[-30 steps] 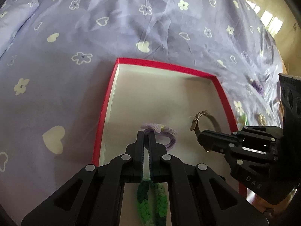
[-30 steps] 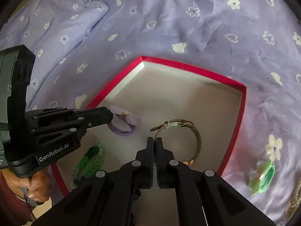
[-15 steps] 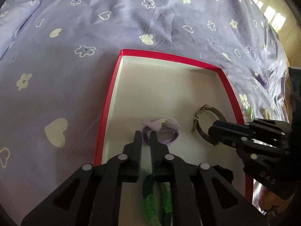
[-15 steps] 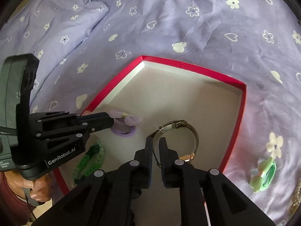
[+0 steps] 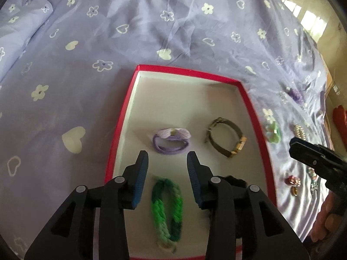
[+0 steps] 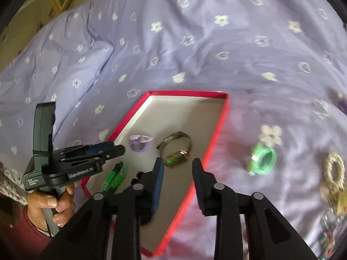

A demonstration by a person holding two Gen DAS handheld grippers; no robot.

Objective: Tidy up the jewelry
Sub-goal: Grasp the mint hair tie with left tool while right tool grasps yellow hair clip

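Note:
A red-rimmed box (image 5: 121, 117) (image 6: 219, 127) with a white floor lies on the purple bedspread. In it lie a purple bow hair tie (image 5: 171, 139) (image 6: 139, 143), a gold watch (image 5: 226, 139) (image 6: 176, 150), a green braided band (image 5: 168, 208) (image 6: 115, 176) and a black item (image 5: 235, 182) partly hidden by my fingers. My left gripper (image 5: 167, 160) (image 6: 117, 148) is open and empty above the box, near the purple tie. My right gripper (image 6: 177, 169) is open and empty over the box's right rim, near the watch; its tip shows in the left wrist view (image 5: 303, 151).
On the bedspread right of the box lie a green bow hair tie (image 6: 262, 159) (image 5: 273, 131), a pearl ring-shaped piece (image 6: 335, 172) (image 5: 300, 131), a purple piece (image 5: 295, 94), small red and gold items (image 5: 292, 183) and beaded pieces (image 6: 329, 231).
Both grippers opened and drew back from the box. The purple tie and the watch now lie free on the box floor. The right gripper swung to the right.

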